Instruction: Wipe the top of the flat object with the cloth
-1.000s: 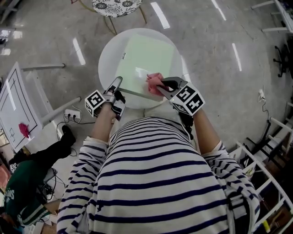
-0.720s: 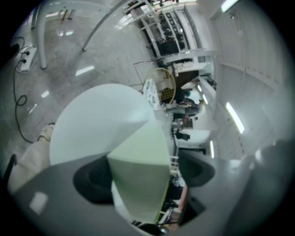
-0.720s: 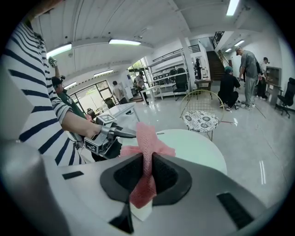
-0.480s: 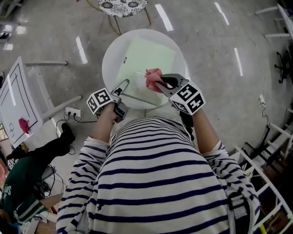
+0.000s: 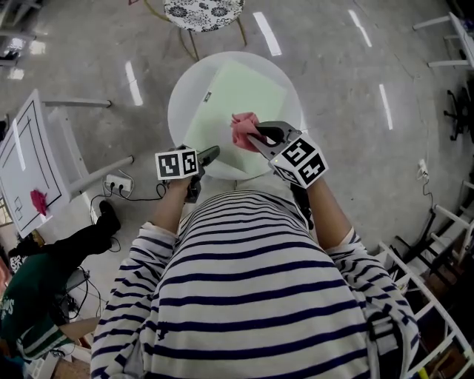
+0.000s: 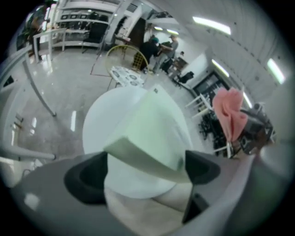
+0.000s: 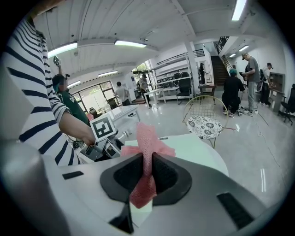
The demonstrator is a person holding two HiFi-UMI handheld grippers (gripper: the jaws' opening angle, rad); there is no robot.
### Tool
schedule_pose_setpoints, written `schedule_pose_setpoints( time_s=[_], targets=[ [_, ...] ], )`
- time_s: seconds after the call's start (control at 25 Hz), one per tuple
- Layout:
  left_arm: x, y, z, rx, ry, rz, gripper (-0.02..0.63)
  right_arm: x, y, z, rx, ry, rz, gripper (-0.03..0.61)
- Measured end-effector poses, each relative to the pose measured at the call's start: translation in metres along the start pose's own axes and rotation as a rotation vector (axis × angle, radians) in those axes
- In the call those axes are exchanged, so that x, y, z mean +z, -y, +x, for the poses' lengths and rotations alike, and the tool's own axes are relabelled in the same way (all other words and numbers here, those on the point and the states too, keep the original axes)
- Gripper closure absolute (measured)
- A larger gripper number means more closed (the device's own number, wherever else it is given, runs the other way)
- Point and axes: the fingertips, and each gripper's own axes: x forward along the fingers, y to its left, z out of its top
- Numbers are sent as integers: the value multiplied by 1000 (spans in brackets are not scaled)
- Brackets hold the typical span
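A pale green flat board [image 5: 238,100] lies on a round white table [image 5: 180,111]. My right gripper [image 5: 259,138] hangs over the board's near right part, shut on a bunched pink cloth [image 5: 244,130]; in the right gripper view the cloth [image 7: 146,140] stands up between the pressed jaws [image 7: 147,163]. My left gripper [image 5: 208,155] is at the table's near left rim, just short of the board, with its jaws opening wide. In the left gripper view the board's near corner [image 6: 147,159] shows between the spread jaws [image 6: 144,171], which do not touch it.
A stool with a patterned seat [image 5: 203,10] stands beyond the table. On the floor at left are a white sign board [image 5: 28,172], a power strip [image 5: 117,185] and a crouching person in green [image 5: 37,296]. White racks [image 5: 444,244] stand at right.
My left gripper has let go of the board's near edge, drawn back toward my body and spread its jaws. The right gripper keeps the cloth over the board.
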Motion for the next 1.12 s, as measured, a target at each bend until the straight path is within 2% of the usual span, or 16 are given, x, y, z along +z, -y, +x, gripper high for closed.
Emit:
schedule_pose_setpoints(
  time_s=[0.08,0.2,0.36,0.56,0.92,1.04,1.12],
  targets=[
    [-5,-1,-2,30,-51,47,104,3,1,0,0,4,-4,529],
    [-5,1,-6,27,-91,49,104,5,1,1,-1,9,-6,529],
    [13,7,-18,36,-60,138,104,14,0,2,-3,25,-14,529],
    [39,33,-31,-15,38,240,106,22,1,4,-16,43,-21,529],
    [87,83,-61,-109,273,409,116,47,2,-9,-64,127,-30,531],
    [102,101,-76,-148,361,455,146,59,0,-15,-80,170,-39,529],
    [111,113,-88,-171,427,493,191,66,-2,-19,-89,197,-44,529]
  ],
)
